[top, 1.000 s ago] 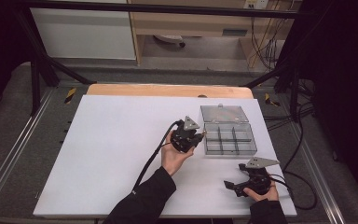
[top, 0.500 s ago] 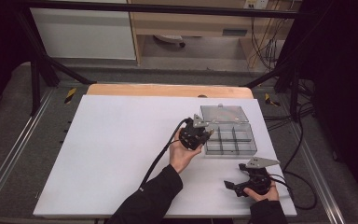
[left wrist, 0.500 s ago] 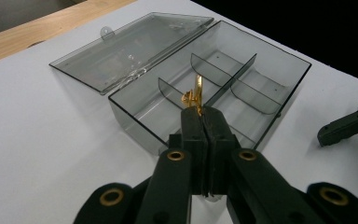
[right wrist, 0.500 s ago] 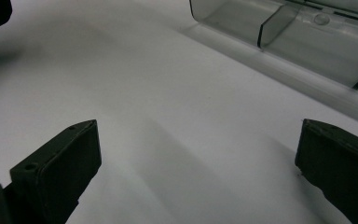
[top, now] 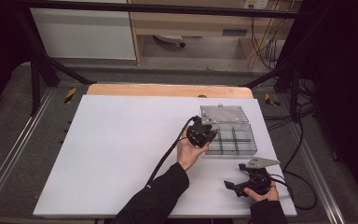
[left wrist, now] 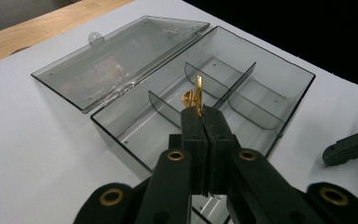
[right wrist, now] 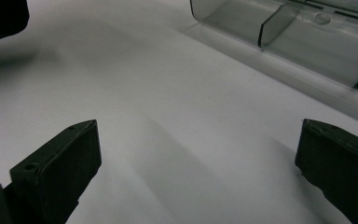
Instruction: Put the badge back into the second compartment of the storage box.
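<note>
A small gold-coloured metal piece (left wrist: 195, 95) stands up from the tips of the left tool (left wrist: 204, 122), whose black jaws are pressed together on its lower end. In the left gripper view it sits just above the middle of the frame, over the smoky clear compartment box (left wrist: 286, 81) and in front of one of its inner dividers; whether it touches the box floor cannot be told. The box lies open, its hinged lid (left wrist: 121, 60) folded back flat toward the upper left of that frame, and the compartments that can be seen hold nothing.

In the high view the left tool (top: 202, 134) is right of centre, at the left edge of the box (top: 233, 140), held by a hand (top: 189, 154) in a black sleeve that comes up from the bottom edge. The lid (top: 223, 113) lies just above the box.

The right tool (top: 235, 187) rests low at the lower right of the high view, on the white worktop (top: 121, 149) below the box and apart from it. In the right gripper view its jaws stand wide apart with only bare worktop (right wrist: 177, 140) between them; a wall of the box (right wrist: 307, 32) crosses the upper right.
</note>
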`<state>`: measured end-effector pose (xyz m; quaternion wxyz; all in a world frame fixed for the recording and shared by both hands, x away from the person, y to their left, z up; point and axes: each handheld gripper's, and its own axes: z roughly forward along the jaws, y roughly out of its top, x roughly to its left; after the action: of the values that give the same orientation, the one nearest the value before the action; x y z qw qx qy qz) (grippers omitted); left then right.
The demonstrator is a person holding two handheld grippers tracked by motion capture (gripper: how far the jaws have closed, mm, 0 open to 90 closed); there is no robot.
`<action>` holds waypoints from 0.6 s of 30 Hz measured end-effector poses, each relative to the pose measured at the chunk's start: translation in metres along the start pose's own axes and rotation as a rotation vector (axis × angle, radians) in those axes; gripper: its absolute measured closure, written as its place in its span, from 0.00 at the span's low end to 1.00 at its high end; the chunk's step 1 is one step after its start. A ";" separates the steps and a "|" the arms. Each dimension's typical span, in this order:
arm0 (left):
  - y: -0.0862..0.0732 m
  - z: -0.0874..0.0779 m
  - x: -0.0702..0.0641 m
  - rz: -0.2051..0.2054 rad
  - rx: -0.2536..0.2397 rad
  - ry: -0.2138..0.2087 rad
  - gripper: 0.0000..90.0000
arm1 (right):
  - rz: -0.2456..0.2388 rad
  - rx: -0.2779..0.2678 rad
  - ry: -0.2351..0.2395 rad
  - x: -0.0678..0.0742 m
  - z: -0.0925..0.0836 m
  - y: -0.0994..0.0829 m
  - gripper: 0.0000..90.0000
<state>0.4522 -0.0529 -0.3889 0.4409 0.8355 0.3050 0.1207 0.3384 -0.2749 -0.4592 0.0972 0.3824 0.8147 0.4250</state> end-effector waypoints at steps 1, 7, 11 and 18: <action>0.000 0.001 0.000 -0.001 0.000 -0.002 0.98 | 0.000 0.000 0.000 0.000 0.000 0.000 0.01; 0.003 0.011 -0.001 0.001 0.010 0.000 0.98 | 0.000 0.000 0.000 0.000 0.000 0.000 0.01; 0.005 0.017 -0.001 -0.007 0.008 -0.003 0.98 | -0.002 0.000 0.000 0.000 0.000 0.000 0.01; 0.007 0.028 0.000 -0.012 0.020 0.001 0.98 | -0.004 0.000 -0.001 0.000 0.000 0.000 0.01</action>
<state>0.4680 -0.0740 -0.3997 0.4328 0.8381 0.3114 0.1156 0.3384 -0.2750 -0.4594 0.0986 0.3811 0.8153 0.4246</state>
